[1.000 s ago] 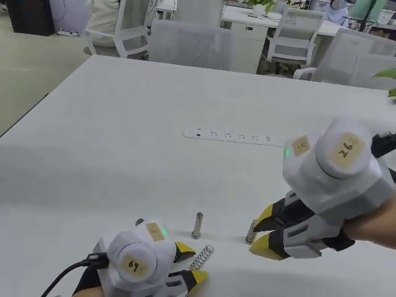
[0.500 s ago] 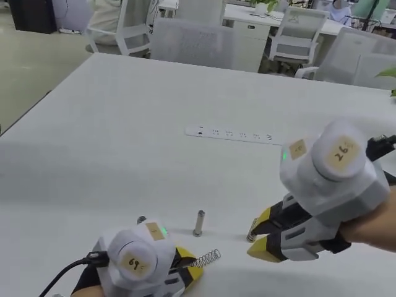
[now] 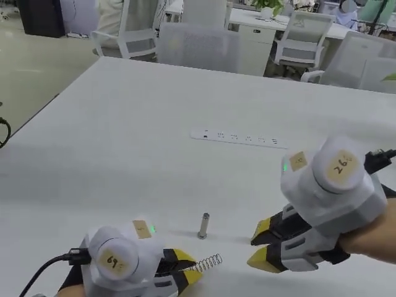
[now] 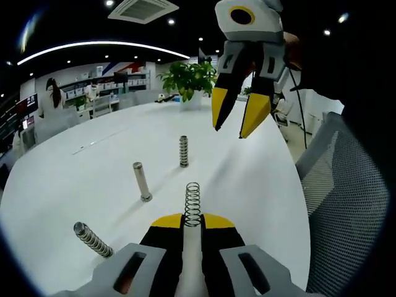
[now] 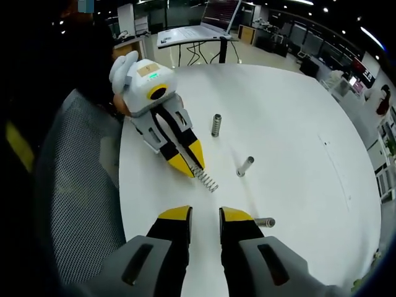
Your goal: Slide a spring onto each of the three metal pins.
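Clamped tight in the jaws of the yellow-tipped left gripper (image 4: 193, 220): the tail end of a thin coiled steel spring (image 4: 193, 195). Most of the coil left jutting forward past the tips, free and open-mouthed, probably so as to thread over a pin top. Carried low over the white tabletop (image 3: 124, 154), just short of the bare short upright metal pin (image 4: 142, 181) in the middle of the row, apparently the last one to fill. Flanked by the far sprung pin (image 4: 184, 151) and the near sprung pin (image 4: 93, 240), both already sleeved. Parted and empty at the right gripper (image 5: 205, 216), hovering close by, seemingly ready to steady or guide. Slender, evenly wound, bright silver and straight along the whole exposed length.
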`<state>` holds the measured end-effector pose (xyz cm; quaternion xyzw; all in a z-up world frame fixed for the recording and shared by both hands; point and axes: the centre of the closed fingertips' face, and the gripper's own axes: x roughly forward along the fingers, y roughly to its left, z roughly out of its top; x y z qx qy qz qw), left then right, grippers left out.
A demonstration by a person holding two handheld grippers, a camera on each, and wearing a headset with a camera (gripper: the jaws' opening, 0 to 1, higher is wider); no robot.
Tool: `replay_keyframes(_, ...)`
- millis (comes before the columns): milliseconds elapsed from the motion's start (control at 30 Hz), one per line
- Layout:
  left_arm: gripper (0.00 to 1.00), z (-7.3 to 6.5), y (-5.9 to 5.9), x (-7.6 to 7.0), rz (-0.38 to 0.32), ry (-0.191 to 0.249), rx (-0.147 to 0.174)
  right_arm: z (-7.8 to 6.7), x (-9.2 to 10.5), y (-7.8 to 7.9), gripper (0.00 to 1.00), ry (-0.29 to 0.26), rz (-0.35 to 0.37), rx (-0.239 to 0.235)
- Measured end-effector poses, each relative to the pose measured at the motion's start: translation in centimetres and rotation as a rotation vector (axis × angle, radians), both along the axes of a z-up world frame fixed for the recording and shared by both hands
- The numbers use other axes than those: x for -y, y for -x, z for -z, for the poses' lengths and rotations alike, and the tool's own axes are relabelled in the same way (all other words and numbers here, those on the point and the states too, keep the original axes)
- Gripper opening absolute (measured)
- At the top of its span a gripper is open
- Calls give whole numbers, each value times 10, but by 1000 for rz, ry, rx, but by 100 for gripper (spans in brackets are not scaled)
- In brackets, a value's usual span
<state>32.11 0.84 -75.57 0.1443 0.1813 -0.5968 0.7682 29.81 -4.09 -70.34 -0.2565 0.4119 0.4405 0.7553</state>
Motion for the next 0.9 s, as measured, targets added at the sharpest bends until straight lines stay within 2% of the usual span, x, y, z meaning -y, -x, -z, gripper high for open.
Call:
replay_keyframes(167, 3, -14, 8, -8, 22, 18, 31, -1, -14, 4, 16, -35, -38, -10)
replay_keyframes(267, 2, -25, 22, -8, 91, 31, 57, 0, -23, 7, 17, -54, -64, -15)
replay_keyframes(433, 2, -35, 37, -9, 151, 31, 80, 1, -33, 13, 20, -69, -112, -25)
replay_keyframes(533, 2, -44, 44, -11, 169, 48, 84, -1, -40, 19, 19, -91, -136, -36)
replay_keyframes(700, 2, -52, 46, -12, 177, 63, 93, 1, -44, 26, 18, -108, -154, -58)
replay_keyframes(900, 2, -59, 48, -11, 183, 83, 95, 1, -45, 28, 16, -120, -154, -58)
